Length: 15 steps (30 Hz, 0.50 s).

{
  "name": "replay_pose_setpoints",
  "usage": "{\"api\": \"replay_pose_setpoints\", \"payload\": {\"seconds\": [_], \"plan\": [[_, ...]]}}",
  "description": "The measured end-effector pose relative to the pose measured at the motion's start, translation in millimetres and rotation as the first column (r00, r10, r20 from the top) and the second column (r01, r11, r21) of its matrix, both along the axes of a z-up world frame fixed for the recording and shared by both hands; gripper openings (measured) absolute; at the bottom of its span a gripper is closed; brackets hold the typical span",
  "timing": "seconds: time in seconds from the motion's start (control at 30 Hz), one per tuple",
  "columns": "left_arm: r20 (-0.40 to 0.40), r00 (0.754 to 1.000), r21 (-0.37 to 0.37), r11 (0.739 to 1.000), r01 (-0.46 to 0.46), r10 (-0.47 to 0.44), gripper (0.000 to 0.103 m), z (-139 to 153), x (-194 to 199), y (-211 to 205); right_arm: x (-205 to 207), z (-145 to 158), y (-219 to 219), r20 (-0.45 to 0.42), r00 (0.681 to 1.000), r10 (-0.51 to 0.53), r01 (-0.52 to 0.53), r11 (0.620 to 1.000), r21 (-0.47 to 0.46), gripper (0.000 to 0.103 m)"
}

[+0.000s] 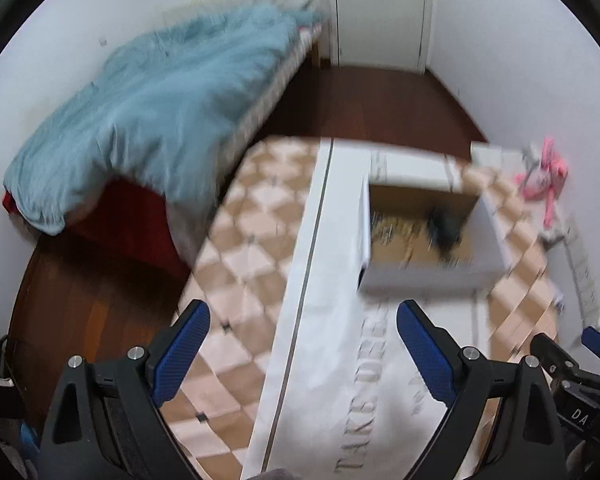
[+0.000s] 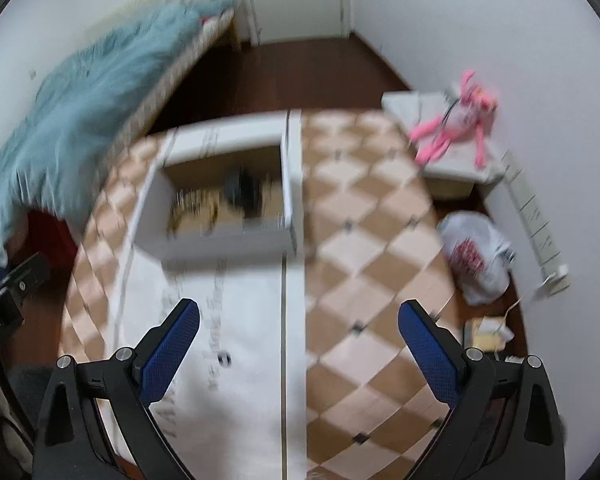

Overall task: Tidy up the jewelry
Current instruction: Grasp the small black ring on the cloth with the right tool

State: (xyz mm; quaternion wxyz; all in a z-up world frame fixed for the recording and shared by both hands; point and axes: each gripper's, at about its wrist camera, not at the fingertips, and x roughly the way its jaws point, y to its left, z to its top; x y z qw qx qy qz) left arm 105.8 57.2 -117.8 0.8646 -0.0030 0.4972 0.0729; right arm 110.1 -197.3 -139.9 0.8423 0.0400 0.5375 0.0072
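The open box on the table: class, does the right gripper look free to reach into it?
Probably yes. The right gripper is open and empty, the box lies ahead with its top open, and nothing stands between them. Blur hides the contents.

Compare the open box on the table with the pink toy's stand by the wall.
The box sits on the checkered table; the stand is off the table's far corner, by the wall. The box is open on top, with blurred dark and golden items inside; the stand's top is closed and carries the pink toy. The box looks larger in the right wrist view. Both are white and boxy.
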Motion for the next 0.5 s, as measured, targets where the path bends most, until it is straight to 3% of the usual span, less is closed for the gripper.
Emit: {"api": "replay_pose_setpoints", "payload": {"seconds": [0.13,0.2,0.5], "plan": [[-0.132,0.991,0.01,1.0,0.023,-0.021,0.095,-53,-6,2,-10,-58,21,-0.09,0.993,0.076,-0.073,0.996,0.042,0.079],[-0.192,0.981,0.018,0.999,0.041,-0.037,0.095,-77,-8,2,-12,-77,31,-0.112,0.988,0.104,-0.099,0.994,0.055,0.074],[-0.235,0.972,0.045,0.999,0.022,-0.01,0.095,-105,-16,23,-14,-116,74,-0.1,0.974,0.203,-0.2,0.979,0.041,0.049]]}}
